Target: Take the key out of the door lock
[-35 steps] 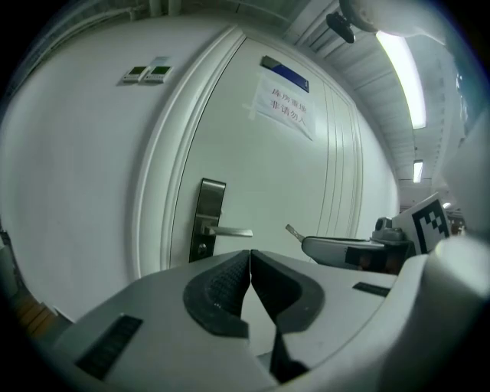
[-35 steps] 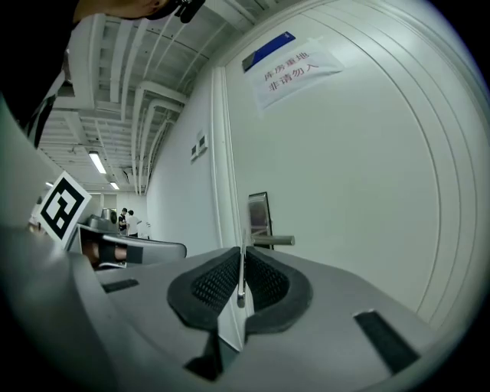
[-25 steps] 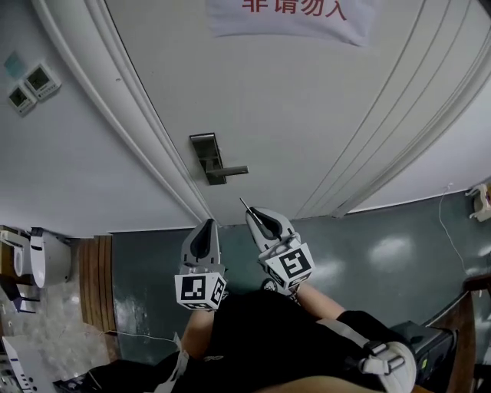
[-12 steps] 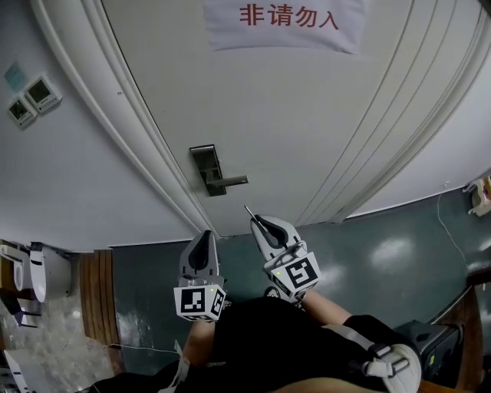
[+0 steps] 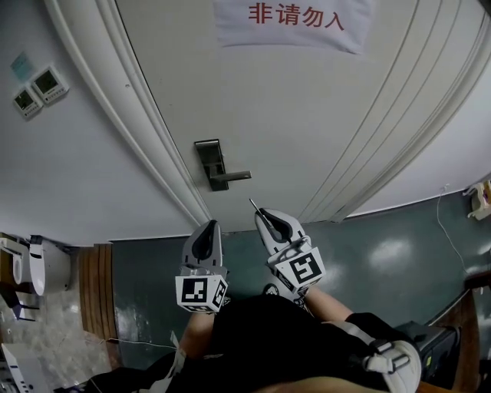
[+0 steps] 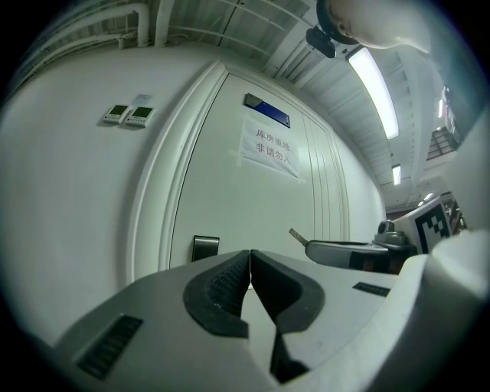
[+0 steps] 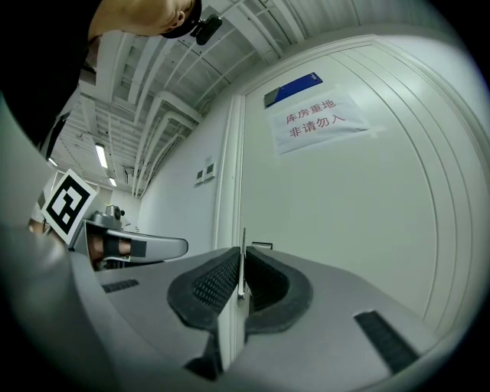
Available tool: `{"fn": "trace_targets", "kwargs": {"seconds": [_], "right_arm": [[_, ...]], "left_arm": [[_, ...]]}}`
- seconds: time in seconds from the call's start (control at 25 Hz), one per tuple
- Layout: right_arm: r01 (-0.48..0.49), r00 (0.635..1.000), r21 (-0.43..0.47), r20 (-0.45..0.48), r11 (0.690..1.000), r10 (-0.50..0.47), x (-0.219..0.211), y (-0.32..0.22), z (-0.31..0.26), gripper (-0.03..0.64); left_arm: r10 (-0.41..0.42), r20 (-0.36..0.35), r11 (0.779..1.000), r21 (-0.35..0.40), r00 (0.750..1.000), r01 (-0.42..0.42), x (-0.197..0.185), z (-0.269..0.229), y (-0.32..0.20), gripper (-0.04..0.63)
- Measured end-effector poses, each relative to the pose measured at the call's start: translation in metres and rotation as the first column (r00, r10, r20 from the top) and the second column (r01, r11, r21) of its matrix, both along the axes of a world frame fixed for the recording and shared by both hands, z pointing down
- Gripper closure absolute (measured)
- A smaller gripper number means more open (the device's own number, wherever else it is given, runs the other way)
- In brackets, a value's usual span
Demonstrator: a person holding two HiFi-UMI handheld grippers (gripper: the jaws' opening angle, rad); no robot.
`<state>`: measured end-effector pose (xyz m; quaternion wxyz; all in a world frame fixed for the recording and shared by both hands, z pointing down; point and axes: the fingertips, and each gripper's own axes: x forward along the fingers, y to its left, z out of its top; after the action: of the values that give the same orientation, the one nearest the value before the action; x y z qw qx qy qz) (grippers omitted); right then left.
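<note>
Nearest to us, the left claw [image 5: 209, 227] is closed with nothing in it; in its own view its 2 ribbed pads [image 6: 230, 285] meet at the tips. Just beside it, the right claw [image 5: 261, 216] is clamped on the key [image 5: 252, 204], whose thin metal blade stands out past the tips. In the right gripper view we see that blade [image 7: 243, 243] pinched edge-on between the pads. The key is out of the door lock [image 5: 208, 156] and well apart from it, pointing toward the door [image 5: 307, 115] below the lever handle [image 5: 235, 176]. Dark green floor [image 5: 383, 246] runs along the foot of the door.

Higher on the door we read a paper sign [image 5: 295, 18] in red characters, "非请勿入". The right gripper view shows 2 lines on it [image 7: 320, 119], "库房重地" above "非请勿入", with a blue plate [image 7: 292, 89] over it whose print is too small to read. On the wall left of the frame sit 2 small wall panels [image 5: 47, 80].
</note>
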<state>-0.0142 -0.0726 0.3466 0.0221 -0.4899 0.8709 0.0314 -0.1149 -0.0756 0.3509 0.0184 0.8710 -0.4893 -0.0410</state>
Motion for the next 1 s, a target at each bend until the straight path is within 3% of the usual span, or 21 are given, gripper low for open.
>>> {"fn": "trace_targets", "kwargs": {"seconds": [1.0], "right_arm": [[-0.042, 0.998, 0.033, -0.039, 0.999, 0.044, 0.006, -0.017, -0.024, 0.586]], "left_arm": [[-0.013, -0.006, 1.0, 0.021, 1.0, 0.013, -0.013, -0.023, -0.018, 0.571]]}}
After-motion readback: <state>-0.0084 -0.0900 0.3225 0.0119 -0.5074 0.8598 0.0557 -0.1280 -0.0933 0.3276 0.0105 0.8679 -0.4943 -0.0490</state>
